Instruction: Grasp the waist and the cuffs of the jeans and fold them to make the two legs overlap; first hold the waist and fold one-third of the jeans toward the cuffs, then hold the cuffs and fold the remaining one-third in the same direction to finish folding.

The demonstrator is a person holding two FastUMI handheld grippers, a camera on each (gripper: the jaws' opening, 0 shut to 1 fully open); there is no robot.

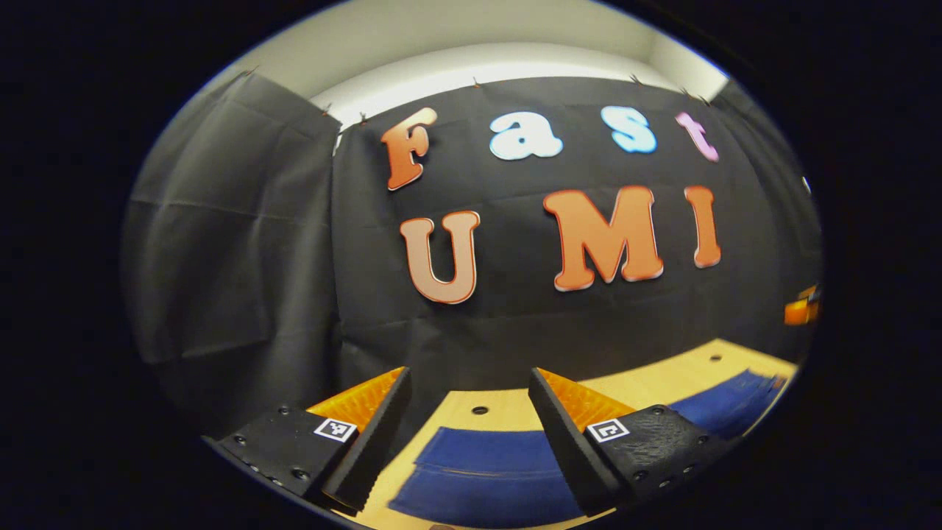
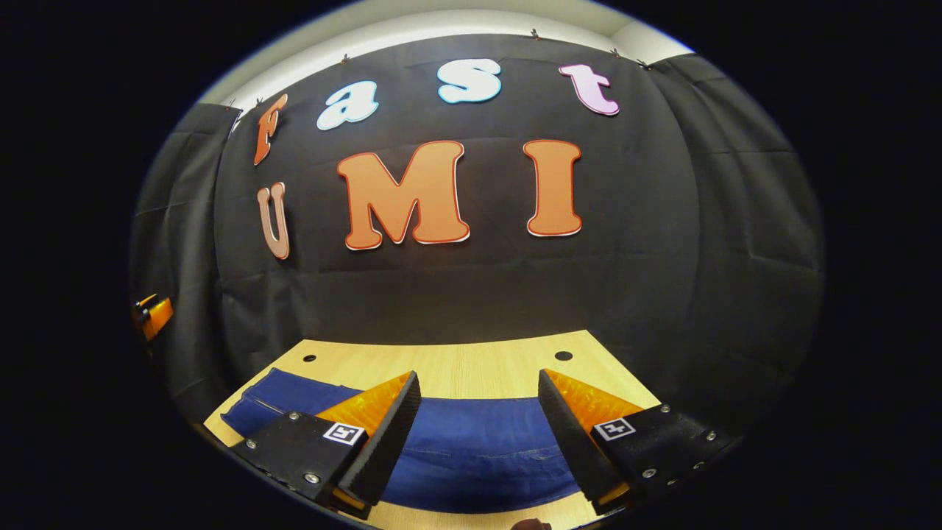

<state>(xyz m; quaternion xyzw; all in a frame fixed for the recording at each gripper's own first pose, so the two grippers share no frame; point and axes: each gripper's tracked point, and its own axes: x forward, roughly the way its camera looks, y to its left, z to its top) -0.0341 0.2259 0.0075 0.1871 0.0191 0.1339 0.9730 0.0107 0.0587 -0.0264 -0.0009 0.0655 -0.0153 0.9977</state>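
Observation:
Dark blue jeans (image 1: pixel 486 475) lie flat on a light wooden table (image 1: pixel 508 408). In the left gripper view my left gripper (image 1: pixel 471 401) hangs open above them with nothing between its fingers; the denim runs off to the right (image 1: pixel 728 405). The right gripper view looks down on another stretch of the jeans (image 2: pixel 471 449) under my right gripper (image 2: pixel 478 401), also open and holding nothing. The jeans' end reaches toward the table's left edge (image 2: pixel 257 408). The other gripper (image 2: pixel 151 315) shows small at the far left.
The table (image 2: pixel 441 368) has small round holes (image 2: pixel 563 355) near its far edge, where it meets the black cloth wall (image 2: pixel 471 294). A strip of bare wood lies between the jeans and that wall. The other gripper (image 1: pixel 802 309) shows at the right rim of the left gripper view.

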